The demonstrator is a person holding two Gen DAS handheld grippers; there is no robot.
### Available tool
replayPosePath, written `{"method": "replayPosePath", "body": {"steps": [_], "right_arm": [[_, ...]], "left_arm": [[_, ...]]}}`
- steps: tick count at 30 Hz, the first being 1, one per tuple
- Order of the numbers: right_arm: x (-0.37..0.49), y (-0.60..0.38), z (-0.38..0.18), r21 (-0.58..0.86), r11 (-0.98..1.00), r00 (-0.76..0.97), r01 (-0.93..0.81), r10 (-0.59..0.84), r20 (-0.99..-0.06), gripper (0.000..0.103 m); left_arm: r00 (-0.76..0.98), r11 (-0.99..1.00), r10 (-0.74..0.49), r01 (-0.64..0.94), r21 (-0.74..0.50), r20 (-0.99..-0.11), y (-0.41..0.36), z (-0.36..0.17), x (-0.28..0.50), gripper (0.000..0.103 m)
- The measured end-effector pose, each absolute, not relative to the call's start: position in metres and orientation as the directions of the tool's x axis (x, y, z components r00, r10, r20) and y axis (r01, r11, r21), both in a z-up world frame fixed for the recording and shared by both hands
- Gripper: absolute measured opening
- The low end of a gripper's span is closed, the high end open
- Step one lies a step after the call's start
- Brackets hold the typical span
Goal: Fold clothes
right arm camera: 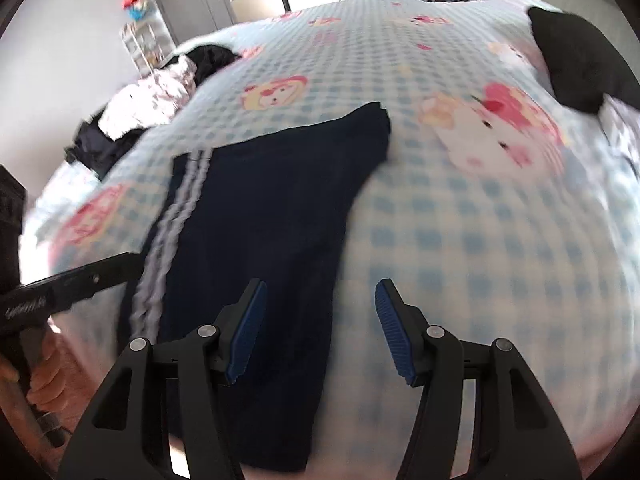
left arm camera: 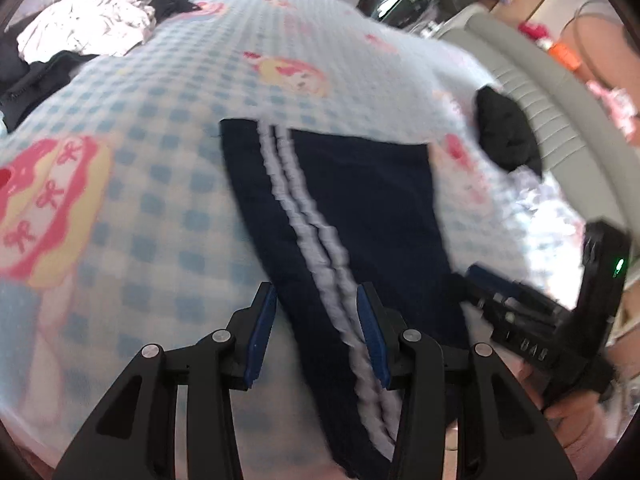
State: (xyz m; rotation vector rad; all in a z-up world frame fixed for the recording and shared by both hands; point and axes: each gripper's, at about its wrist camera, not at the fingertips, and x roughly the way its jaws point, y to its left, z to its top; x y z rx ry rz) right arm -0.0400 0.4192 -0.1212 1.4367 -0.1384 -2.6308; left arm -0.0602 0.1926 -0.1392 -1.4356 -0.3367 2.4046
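A navy garment (left arm camera: 360,200) with two white side stripes lies flat on the blue-checked cartoon bedsheet (left arm camera: 160,200). My left gripper (left arm camera: 316,320) hovers over its near end, open, and the striped edge runs under the gap between the blue pads. In the right wrist view the same garment (right arm camera: 260,208) stretches away from me. My right gripper (right arm camera: 320,300) is open above the garment's right edge, its left finger over the cloth and its right finger over bare sheet (right arm camera: 480,240). Each gripper shows in the other's view: the right gripper (left arm camera: 540,312) and the left gripper (right arm camera: 72,284), held by a hand (right arm camera: 44,368).
A heap of white and dark clothes (left arm camera: 88,28) lies at the bed's far left corner, also seen as the clothes heap (right arm camera: 136,112). A small black folded item (left arm camera: 508,136) sits near the grey padded headboard (left arm camera: 540,92); it shows as the black item (right arm camera: 576,60). Furniture and doors stand beyond the bed.
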Motion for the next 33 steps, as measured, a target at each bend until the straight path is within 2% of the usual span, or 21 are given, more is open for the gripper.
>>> {"method": "replayPosePath", "body": {"steps": [2,5,11,15,25,29,31,32,33], "right_arm": [[-0.055,0.421,-0.133,0.117,-0.991,-0.506,0.058,-0.130,-0.853,0.058],[-0.057,0.437,-0.141,0.150,-0.987,-0.492,0.050,-0.155,-0.857,0.057],[-0.057,0.461,-0.119,0.270,-0.961,-0.541,0.061,-0.259,-0.800,0.058],[-0.094,0.460,-0.113,0.248,-0.969,-0.542,0.022,-0.220,-0.811,0.058],[-0.164,0.456,-0.138,0.220,-0.975,-0.500,-0.019,-0.181,-0.847,0.059],[-0.181,0.454,-0.148,0.225,-0.974,-0.487,-0.018,-0.188,-0.853,0.063],[-0.186,0.453,-0.154,0.237,-0.971,-0.487,-0.013,-0.201,-0.850,0.065],[-0.186,0.453,-0.154,0.251,-0.968,-0.494,-0.009,-0.214,-0.843,0.062],[-0.186,0.453,-0.154,0.269,-0.963,-0.504,-0.005,-0.230,-0.833,0.048]], "left_arm": [[-0.440,-0.940,0.339,-0.138,-0.311,-0.831,0.191,-0.147,-0.066,0.044],[-0.419,-0.935,0.354,-0.150,-0.320,-0.836,0.181,-0.150,-0.072,0.046],[-0.426,-0.853,0.516,-0.174,-0.493,-0.743,0.164,-0.137,-0.093,0.046],[-0.435,-0.862,0.493,-0.127,-0.490,-0.754,0.156,-0.144,-0.124,0.046],[-0.418,-0.812,0.560,-0.104,-0.574,-0.716,0.156,-0.164,-0.166,0.046],[-0.419,-0.831,0.536,-0.109,-0.545,-0.733,0.160,-0.170,-0.175,0.046],[-0.430,-0.840,0.524,-0.123,-0.528,-0.735,0.163,-0.169,-0.176,0.041],[-0.436,-0.845,0.519,-0.130,-0.519,-0.736,0.164,-0.168,-0.176,0.031],[-0.445,-0.849,0.513,-0.138,-0.510,-0.734,0.165,-0.165,-0.176,0.020]]}}
